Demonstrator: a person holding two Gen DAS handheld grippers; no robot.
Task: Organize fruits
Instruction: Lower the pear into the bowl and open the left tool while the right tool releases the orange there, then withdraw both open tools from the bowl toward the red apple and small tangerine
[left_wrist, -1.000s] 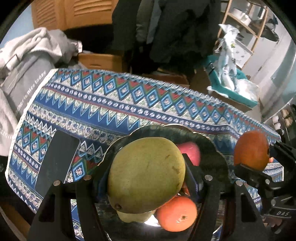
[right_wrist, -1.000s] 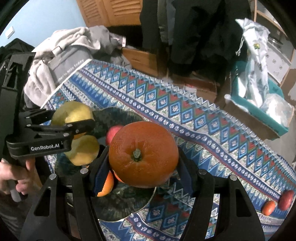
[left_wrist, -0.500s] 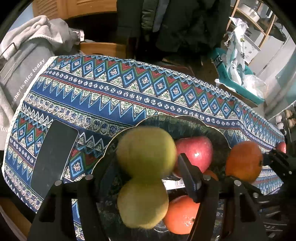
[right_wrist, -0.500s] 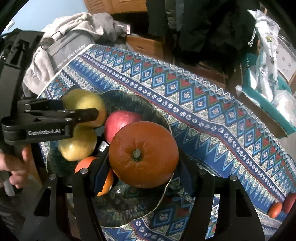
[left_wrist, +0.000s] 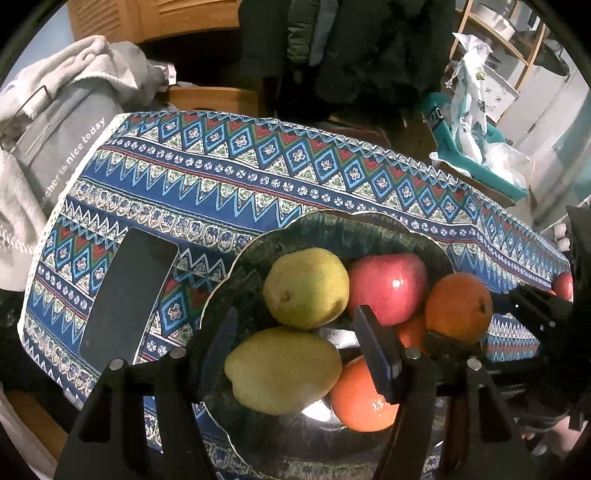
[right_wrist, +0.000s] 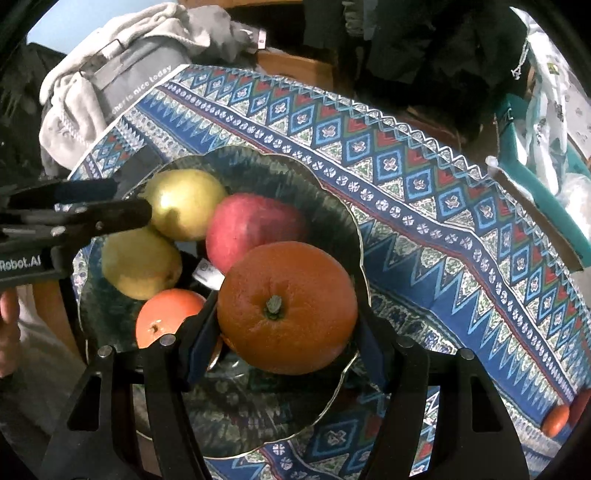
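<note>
A dark green plate (left_wrist: 332, 229) (right_wrist: 332, 206) on the patterned cloth holds two yellow-green pears (left_wrist: 306, 288) (left_wrist: 282, 371), a red apple (left_wrist: 388, 286) and an orange (left_wrist: 360, 398). My left gripper (left_wrist: 299, 343) is open above the near pear, holding nothing. My right gripper (right_wrist: 284, 332) is shut on a large orange (right_wrist: 286, 306) and holds it over the plate's right side; this orange also shows in the left wrist view (left_wrist: 458, 306). The pears (right_wrist: 184, 203) (right_wrist: 142, 262) and apple (right_wrist: 255, 229) show in the right wrist view too.
A black phone (left_wrist: 127, 295) lies on the cloth left of the plate. A small orange (right_wrist: 556, 421) and a red fruit (left_wrist: 563, 284) lie at the cloth's far right end. Grey clothes (left_wrist: 55, 122) are heaped past the table's left edge.
My left gripper has opened and let the pear go; it now lies on the plate beside the other pear. My right gripper has brought the orange lower and closer over the plate.
</note>
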